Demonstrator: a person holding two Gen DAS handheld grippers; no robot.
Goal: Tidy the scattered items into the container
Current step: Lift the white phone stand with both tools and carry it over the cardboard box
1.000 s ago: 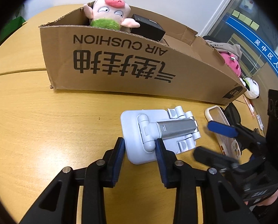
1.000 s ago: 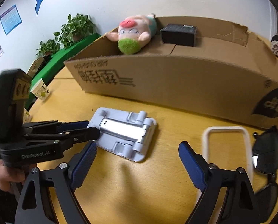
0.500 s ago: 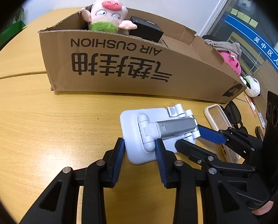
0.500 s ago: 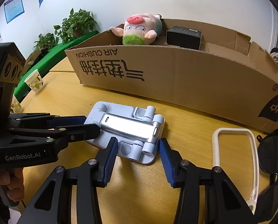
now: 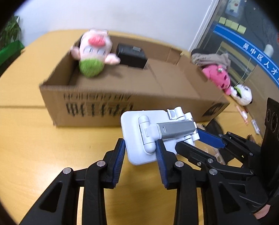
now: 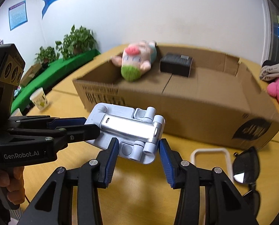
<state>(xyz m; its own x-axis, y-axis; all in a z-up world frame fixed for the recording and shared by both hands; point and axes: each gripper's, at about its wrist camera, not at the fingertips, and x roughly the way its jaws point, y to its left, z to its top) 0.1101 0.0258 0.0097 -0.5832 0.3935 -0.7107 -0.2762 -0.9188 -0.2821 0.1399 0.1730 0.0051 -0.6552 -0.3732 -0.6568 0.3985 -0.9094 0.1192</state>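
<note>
A white and grey folding phone stand (image 5: pixel 145 123) (image 6: pixel 128 125) hangs above the yellow table, held from two sides. My left gripper (image 5: pixel 140 148) is shut on its flat base end. My right gripper (image 6: pixel 138 148) is shut on the hinge end, its blue pads pressing both edges. Each gripper shows in the other's view: the right gripper (image 5: pixel 205 140) from the right, the left gripper (image 6: pixel 83 125) from the left. Behind stands the open cardboard box (image 5: pixel 158 86) (image 6: pixel 205 116), holding a pink pig plush (image 5: pixel 92 56) (image 6: pixel 135 60) and a black box (image 5: pixel 131 55) (image 6: pixel 177 63).
On the table to the right lie a white phone case (image 6: pixel 210 151) and black sunglasses (image 6: pixel 246 165). Beyond the box's right end lie a pink plush (image 5: pixel 218 75) and a white plush (image 5: pixel 241 93). A paper cup (image 6: pixel 39 98) stands far left by potted plants.
My right gripper swung in from beside the phone case and shut on the stand's hinge end. Both grippers then lifted the stand off the table, and the box's inside came into view.
</note>
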